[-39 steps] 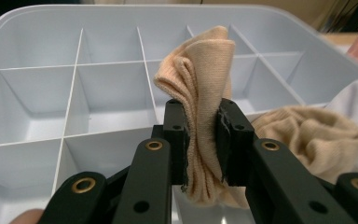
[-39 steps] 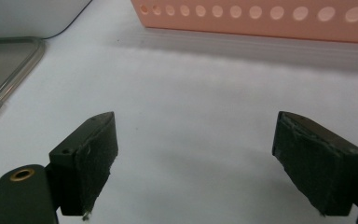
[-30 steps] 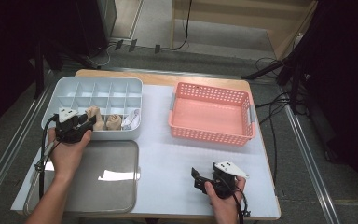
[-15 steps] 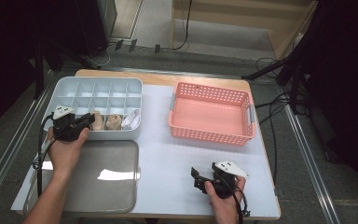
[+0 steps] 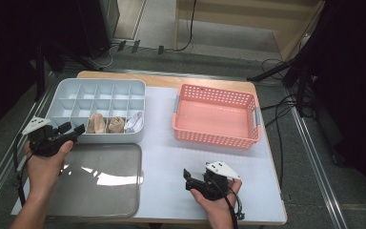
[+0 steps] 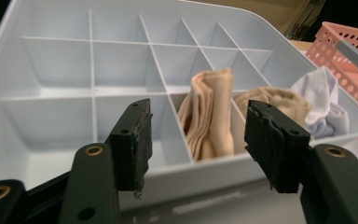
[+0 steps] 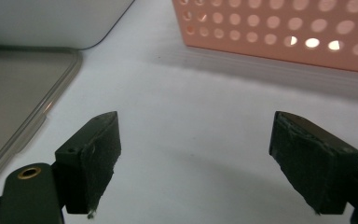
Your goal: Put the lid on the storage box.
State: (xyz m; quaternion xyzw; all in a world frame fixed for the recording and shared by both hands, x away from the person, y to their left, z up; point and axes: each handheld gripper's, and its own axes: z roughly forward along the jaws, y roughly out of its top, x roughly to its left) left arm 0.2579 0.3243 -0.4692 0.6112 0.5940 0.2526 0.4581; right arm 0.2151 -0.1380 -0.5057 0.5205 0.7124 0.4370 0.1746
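— Bench (image 5: 162, 157) stock? 
— Pink basket (image 5: 217, 117) right; grey lid (image 5: 100, 179) front left; divided white organiser (image 5: 97, 93) behind it.
— Contents? 
— Folded beige cloth (image 6: 209, 112), second beige roll (image 6: 279, 105), white cloth (image 6: 324, 100), front row.
— Tongs? 
— Left tongs (image 6: 198, 140) have just been opening, empty, just short of the folded beige cloth. Right tongs (image 7: 193, 158) apart, over bare bench.

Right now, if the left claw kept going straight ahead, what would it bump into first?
Probably the near wall of the grey divided box; the open left claw points right at it, with the folded tan cloth just behind. Depth is hard to judge.
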